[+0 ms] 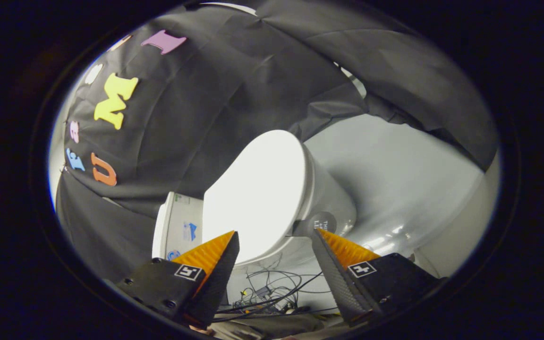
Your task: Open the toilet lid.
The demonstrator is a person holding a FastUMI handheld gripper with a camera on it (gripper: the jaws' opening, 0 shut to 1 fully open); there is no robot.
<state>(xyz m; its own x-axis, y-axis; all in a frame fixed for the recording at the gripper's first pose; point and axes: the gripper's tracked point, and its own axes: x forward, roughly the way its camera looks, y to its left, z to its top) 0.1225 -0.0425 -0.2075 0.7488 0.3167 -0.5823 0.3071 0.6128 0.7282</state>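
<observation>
**Just ahead of wide-set fingers, the toilet lid lies closed**

Straight beyond the gripper (274, 238), the toilet lid (258, 193) lies down flat on the bowl (328, 193), its bright top face glaring so much that no surface detail can be made out. Its near rim curves through the gap between the two fingers, just past their tips, and nothing stands between tips and rim. The fingers are spread wide, holding nothing and touching nothing; whether the lid's edge would fit between them cannot be judged. Beyond the left finger the cistern (177, 226) stands against the black cloth wall (196, 108), partly hidden by that finger. Beyond the right finger, a dark round sticker (321, 222) sits on the bowl's side, its lower part cut off by the fingertip. Further on that side lies a pale, glossy floor (395, 189) with open room. Beneath the lid's rim, between the fingers, a tangle of dark cables (272, 293) lies on the floor.
</observation>
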